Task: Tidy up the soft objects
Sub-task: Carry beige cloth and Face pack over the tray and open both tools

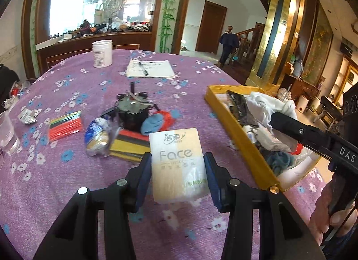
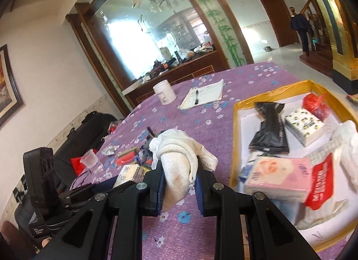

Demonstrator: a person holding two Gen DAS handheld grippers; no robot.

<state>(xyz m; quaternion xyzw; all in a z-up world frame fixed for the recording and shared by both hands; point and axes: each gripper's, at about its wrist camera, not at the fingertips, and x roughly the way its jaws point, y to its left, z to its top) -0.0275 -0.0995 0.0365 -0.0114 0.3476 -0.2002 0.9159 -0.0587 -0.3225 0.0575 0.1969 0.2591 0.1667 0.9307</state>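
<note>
My left gripper [image 1: 177, 171] is shut on a "Face" tissue pack [image 1: 176, 161], held just above the purple tablecloth. My right gripper [image 2: 179, 181] is shut on a stained white cloth [image 2: 181, 154], left of the yellow tray [image 2: 235, 139]; it also shows in the left wrist view [image 1: 297, 130], over the tray [image 1: 241, 134]. The tray holds a pink tissue pack [image 2: 279, 177], a lemon-print tissue pack [image 2: 306, 125], a black bag [image 2: 270, 125], red bags and white cloths.
On the table lie a black fan motor [image 1: 133, 110], a blue sock [image 1: 154, 122], a foil snack bag [image 1: 98, 136], coloured stick packs [image 1: 64, 124], a white jar [image 1: 102, 54], a notepad with pen [image 1: 150, 68] and a plastic cup [image 1: 6, 132].
</note>
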